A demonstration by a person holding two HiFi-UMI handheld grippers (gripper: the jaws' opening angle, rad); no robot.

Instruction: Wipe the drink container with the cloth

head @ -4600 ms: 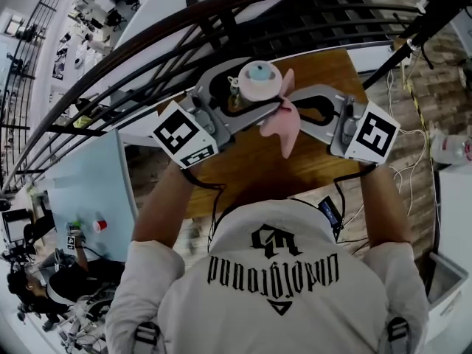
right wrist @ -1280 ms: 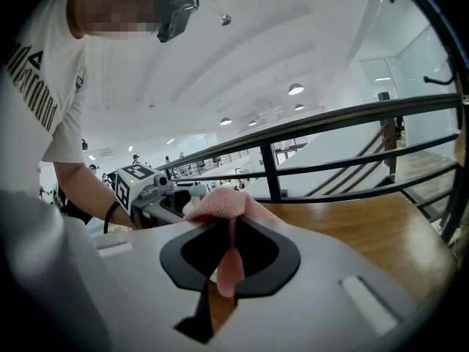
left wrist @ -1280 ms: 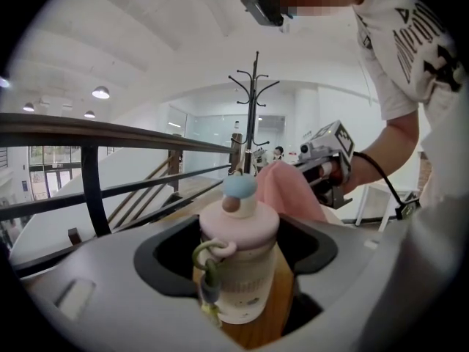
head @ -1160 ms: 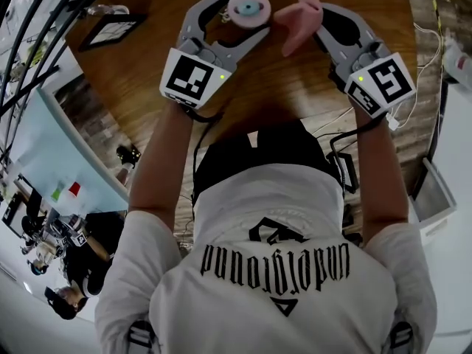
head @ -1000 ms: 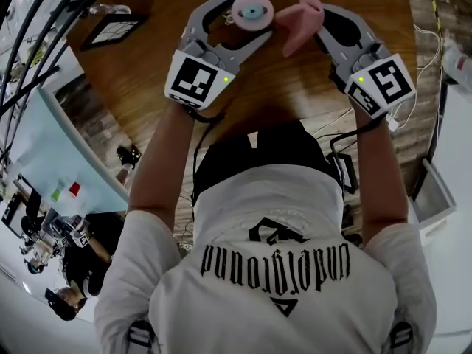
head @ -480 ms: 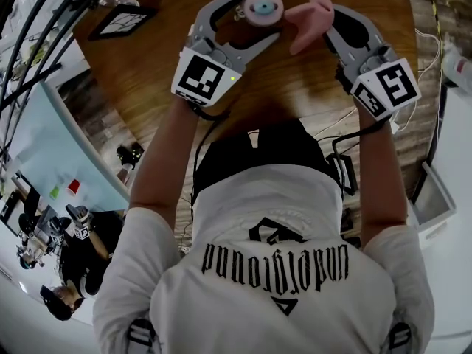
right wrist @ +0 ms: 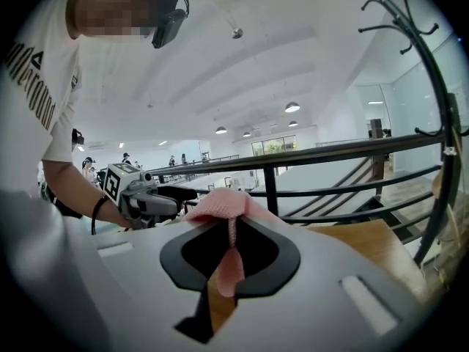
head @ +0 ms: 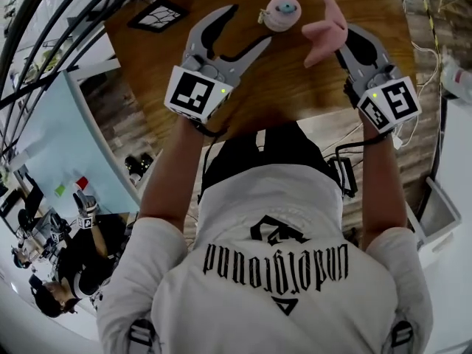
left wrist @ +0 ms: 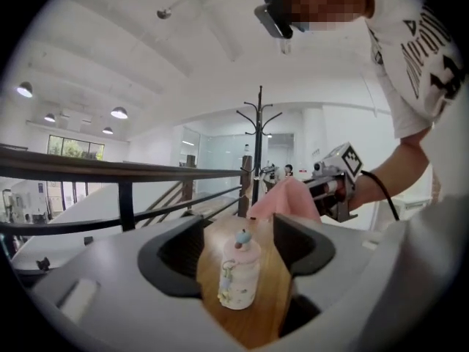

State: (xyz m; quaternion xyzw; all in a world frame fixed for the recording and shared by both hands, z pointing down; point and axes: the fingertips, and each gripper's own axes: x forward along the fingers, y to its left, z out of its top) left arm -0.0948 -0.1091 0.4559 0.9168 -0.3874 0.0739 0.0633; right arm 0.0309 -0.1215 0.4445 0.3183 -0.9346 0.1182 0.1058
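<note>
Jaws clamped on the pink cloth (head: 324, 28), the right hand-held gripper (head: 344, 41) is held to the right of the drink container (head: 282, 12) in the head view. A bunch of the cloth sticks out past the tips toward the container and stops short of it. In the right gripper view a thin strip of it hangs down through the opening behind the pinch.

The drink container stands upright on the round wooden tabletop (head: 295, 87), touched by neither tool. It is a pale little bottle with a pink cap, a blue knob on top and some small decoration down its side.

The left hand-held gripper (head: 251, 24) is just to the left of it, its tips near the bottle but not touching. Its jaws stand well apart and have just been closing a little, and nothing sits between them. In the left gripper view the container shows through the gap, on the wood ahead of the jaws, with clear space on either side.

Both tools are held by a person in a white T-shirt (head: 280, 271) with black print, arms stretched forward over the tabletop. A dark square frame (head: 158, 15) lies flat near the tabletop's far left edge, well apart from the bottle. Dark railing bars (head: 51, 21) curve past the tabletop on the left.
</note>
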